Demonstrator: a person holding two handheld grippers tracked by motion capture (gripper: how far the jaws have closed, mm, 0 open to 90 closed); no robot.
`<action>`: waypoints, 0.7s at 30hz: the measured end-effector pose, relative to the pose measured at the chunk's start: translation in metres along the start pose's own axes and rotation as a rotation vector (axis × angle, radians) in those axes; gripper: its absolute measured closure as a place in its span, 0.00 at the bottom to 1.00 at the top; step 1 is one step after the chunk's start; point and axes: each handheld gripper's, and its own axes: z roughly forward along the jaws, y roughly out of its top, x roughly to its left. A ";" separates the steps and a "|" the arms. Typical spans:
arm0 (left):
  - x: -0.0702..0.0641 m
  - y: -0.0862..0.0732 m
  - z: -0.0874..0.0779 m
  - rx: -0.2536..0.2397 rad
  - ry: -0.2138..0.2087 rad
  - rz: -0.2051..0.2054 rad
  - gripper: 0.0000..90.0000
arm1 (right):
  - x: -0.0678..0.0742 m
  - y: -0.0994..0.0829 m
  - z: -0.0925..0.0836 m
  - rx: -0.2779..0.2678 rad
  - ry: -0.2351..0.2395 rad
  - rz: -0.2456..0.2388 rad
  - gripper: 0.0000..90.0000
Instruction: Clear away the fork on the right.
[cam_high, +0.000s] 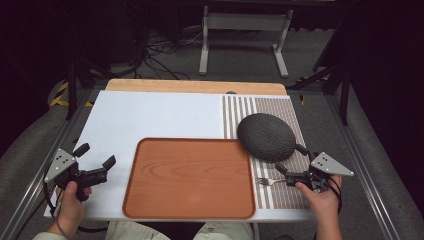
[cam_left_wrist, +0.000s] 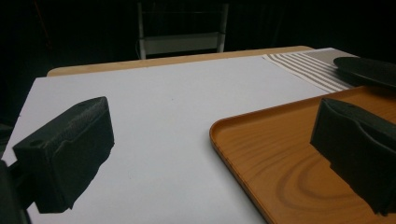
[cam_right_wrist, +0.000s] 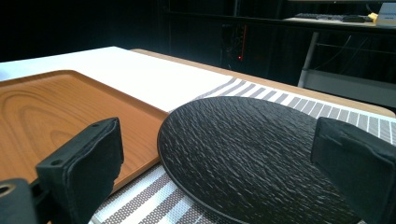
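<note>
A brown wooden tray (cam_high: 190, 175) lies at the table's front middle, with nothing on it. A dark textured oval plate (cam_high: 266, 136) sits on the striped mat (cam_high: 240, 110), its left edge over the tray's far right corner. A small fork (cam_high: 267, 181) lies on the mat just right of the tray. My right gripper (cam_high: 291, 159) is open beside the plate's near right edge, above the fork's handle end. Its jaws (cam_right_wrist: 217, 133) frame the plate (cam_right_wrist: 247, 149) with nothing between them. My left gripper (cam_high: 96, 155) is open over the white board, left of the tray (cam_left_wrist: 289, 154).
The white board (cam_high: 150, 117) covers the table's left part, with a wooden table edge (cam_high: 195, 86) behind it. Metal rails run along both sides. A grey stand (cam_high: 245, 30) and cables are on the floor beyond the table.
</note>
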 end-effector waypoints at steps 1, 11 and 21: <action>0.000 0.000 0.000 0.001 0.000 0.001 0.00 | 0.000 0.000 0.000 0.001 0.001 0.000 0.04; 0.000 0.000 0.001 0.007 -0.005 0.009 0.00 | 0.000 -0.001 0.001 0.005 0.005 0.004 0.04; -0.001 0.000 0.001 0.014 -0.002 0.010 0.00 | -0.003 0.005 0.000 0.001 0.017 -0.001 0.04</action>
